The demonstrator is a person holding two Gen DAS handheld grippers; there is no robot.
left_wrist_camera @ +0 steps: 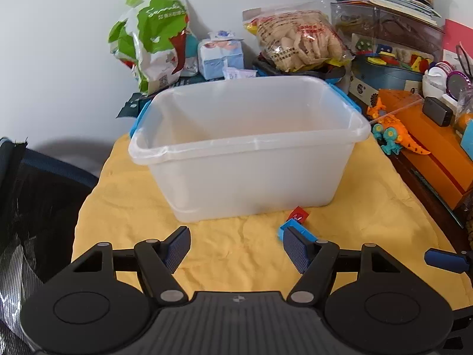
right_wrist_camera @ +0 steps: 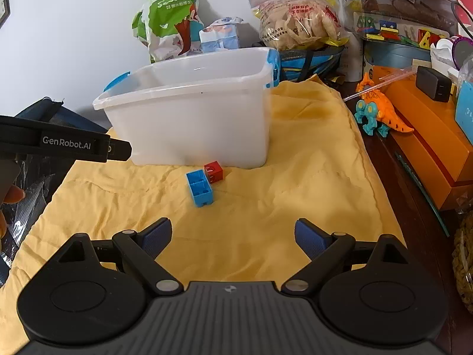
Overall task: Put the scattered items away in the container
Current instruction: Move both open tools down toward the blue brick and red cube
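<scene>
A translucent white container with blue handles stands on a yellow cloth; it looks empty inside. In front of it lie a blue block and a small red block, side by side. In the left wrist view the blue block is partly hidden behind the right finger, with the red block just beyond. My left gripper is open above the cloth with nothing between its fingers. My right gripper is open too, a short way before the blocks. The container sits beyond them.
Snack bags, a tissue pack, stacked boxes and an orange toy dinosaur crowd the back and right. An orange box lines the right edge. A dark chair is at left. The left gripper's body juts in from the left.
</scene>
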